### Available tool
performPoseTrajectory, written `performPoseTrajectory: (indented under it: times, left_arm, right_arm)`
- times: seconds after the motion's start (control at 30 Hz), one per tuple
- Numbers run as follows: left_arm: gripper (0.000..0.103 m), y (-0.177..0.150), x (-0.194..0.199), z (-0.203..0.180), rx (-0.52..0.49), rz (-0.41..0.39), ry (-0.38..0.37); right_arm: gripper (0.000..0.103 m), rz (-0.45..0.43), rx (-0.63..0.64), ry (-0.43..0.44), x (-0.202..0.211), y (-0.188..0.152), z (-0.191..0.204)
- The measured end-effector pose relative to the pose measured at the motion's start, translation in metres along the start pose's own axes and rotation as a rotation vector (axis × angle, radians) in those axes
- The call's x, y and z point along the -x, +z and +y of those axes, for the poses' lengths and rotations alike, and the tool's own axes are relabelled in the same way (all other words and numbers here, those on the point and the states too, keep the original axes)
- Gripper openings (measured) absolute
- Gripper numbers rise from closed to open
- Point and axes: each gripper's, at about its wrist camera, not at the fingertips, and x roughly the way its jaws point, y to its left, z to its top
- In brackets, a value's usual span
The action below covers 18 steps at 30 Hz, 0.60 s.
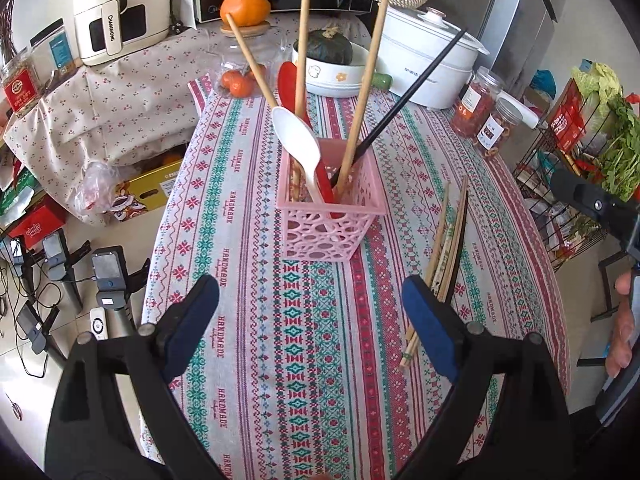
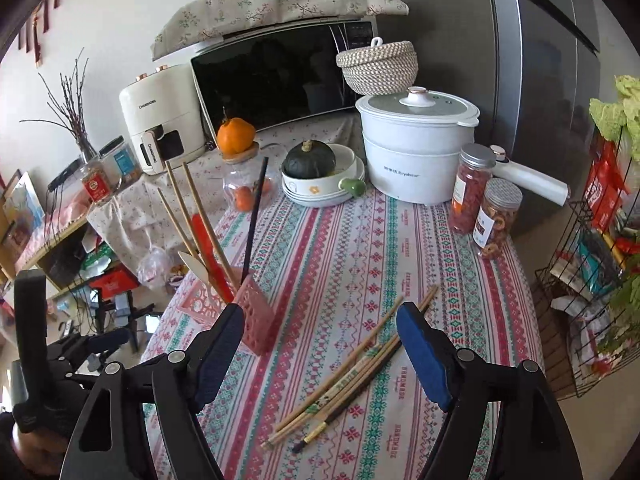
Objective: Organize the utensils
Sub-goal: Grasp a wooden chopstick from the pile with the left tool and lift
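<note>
A pink perforated basket (image 1: 329,216) stands mid-table on the patterned cloth, also seen in the right wrist view (image 2: 248,312). It holds several wooden chopsticks (image 1: 366,92), a black chopstick (image 1: 416,84), a white spoon (image 1: 298,140) and a red spoon (image 1: 290,84). A loose bundle of chopsticks (image 1: 444,256) lies on the cloth right of the basket, and shows in the right wrist view (image 2: 352,372). My left gripper (image 1: 310,300) is open and empty, in front of the basket. My right gripper (image 2: 320,320) is open and empty, above the loose bundle.
At the table's back stand a white steamer pot (image 2: 416,148), a bowl with a green squash (image 2: 312,164), a glass jar with oranges (image 2: 244,184) and two snack jars (image 2: 484,204). A wire rack with greens (image 2: 600,240) stands right. The table's left edge drops to a cluttered floor.
</note>
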Motion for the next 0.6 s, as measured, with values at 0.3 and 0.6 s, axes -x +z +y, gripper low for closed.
performPoseTrajectory:
  times: [0.3, 0.6]
  left_arm:
    - [0.093, -0.014, -0.016, -0.03, -0.109, 0.054, 0.029]
    - [0.093, -0.012, -0.03, -0.067, -0.197, 0.105, 0.007]
  right_arm:
    - [0.083, 0.181, -0.023, -0.039, -0.018, -0.03, -0.038]
    - [0.083, 0.268, -0.038, -0.113, -0.025, -0.047, -0.074]
